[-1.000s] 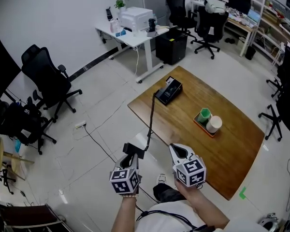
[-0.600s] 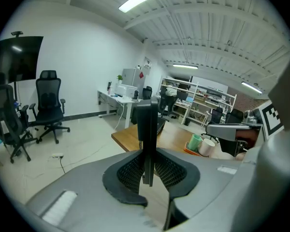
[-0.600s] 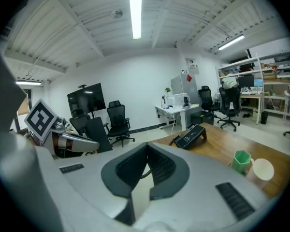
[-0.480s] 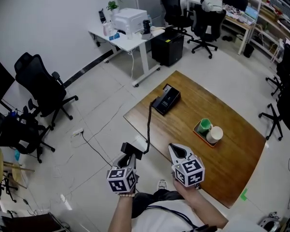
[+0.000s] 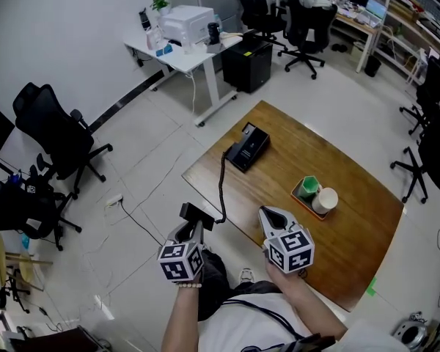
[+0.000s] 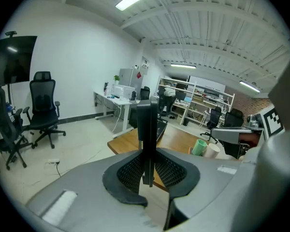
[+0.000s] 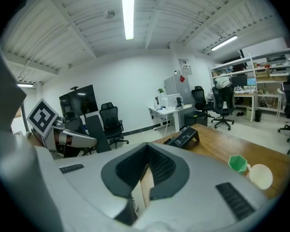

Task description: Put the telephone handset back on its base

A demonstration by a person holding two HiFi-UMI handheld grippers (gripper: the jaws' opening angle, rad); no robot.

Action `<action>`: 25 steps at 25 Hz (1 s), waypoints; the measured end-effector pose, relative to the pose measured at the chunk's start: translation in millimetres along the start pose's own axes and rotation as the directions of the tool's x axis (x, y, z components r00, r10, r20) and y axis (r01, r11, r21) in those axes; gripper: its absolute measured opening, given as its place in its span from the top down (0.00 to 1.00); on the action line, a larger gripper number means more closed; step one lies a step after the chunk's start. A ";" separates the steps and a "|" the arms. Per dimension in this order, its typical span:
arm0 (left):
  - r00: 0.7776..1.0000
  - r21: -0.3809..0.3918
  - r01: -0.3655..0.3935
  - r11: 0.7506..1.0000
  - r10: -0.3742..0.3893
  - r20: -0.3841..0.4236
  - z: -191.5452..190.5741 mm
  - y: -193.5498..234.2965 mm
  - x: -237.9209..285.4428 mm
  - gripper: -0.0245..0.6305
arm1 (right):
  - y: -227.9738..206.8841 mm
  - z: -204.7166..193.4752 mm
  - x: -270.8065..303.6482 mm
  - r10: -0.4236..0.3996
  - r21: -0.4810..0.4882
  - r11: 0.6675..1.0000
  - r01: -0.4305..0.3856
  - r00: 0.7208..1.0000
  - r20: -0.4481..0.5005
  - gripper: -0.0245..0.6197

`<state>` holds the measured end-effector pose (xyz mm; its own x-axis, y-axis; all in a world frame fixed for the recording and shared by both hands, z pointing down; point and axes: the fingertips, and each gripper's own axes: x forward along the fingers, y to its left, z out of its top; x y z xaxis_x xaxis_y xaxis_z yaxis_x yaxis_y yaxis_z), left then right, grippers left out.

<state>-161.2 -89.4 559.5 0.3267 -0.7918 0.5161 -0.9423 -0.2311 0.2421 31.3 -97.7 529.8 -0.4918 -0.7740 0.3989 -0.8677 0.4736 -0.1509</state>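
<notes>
My left gripper (image 5: 191, 226) is shut on the black telephone handset (image 5: 198, 214), off the near left edge of the wooden table (image 5: 345, 233). In the left gripper view the handset (image 6: 146, 124) stands upright, pinched between the two pads. Its cord (image 5: 222, 185) runs up across the table to the black base (image 5: 247, 147) near the far left corner. The right gripper (image 5: 270, 215) hovers over the table's near edge, shut and holding nothing. From the right gripper view the base (image 7: 185, 137) lies ahead, tilted up on the wood.
An orange tray carries a green cup (image 5: 309, 188) and a white cup (image 5: 325, 199) mid-table. Office chairs (image 5: 59, 134) stand at the left, and a white desk with a printer (image 5: 183, 24) is beyond. A cable and power strip (image 5: 114, 199) lie on the floor.
The head view has drifted, so the table and base sit a little further left and up. Both grippers keep much the same pose, and the left one still holds the handset.
</notes>
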 end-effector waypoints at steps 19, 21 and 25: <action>0.955 0.066 0.268 0.961 -0.256 -0.153 60.2 14.7 124.9 0.86 | -58.5 44.3 62.4 -0.194 0.064 0.979 0.192 0.981 0.027 0.96; 0.927 0.072 0.340 0.938 -0.321 -0.195 64.0 13.8 139.0 0.86 | -62.4 48.1 71.0 -0.211 0.076 0.975 0.208 0.977 0.029 0.96; 0.840 0.063 0.497 0.866 -0.461 -0.286 73.7 11.8 171.1 0.86 | -70.3 53.6 90.4 -0.257 0.103 0.962 0.253 0.966 0.026 0.96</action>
<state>-121.7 -269.2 590.0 0.7299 -0.3971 0.5564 -0.6579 -0.6292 0.4140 44.0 -223.6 528.1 -0.2536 -0.8802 0.4010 -0.9667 0.2160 -0.1373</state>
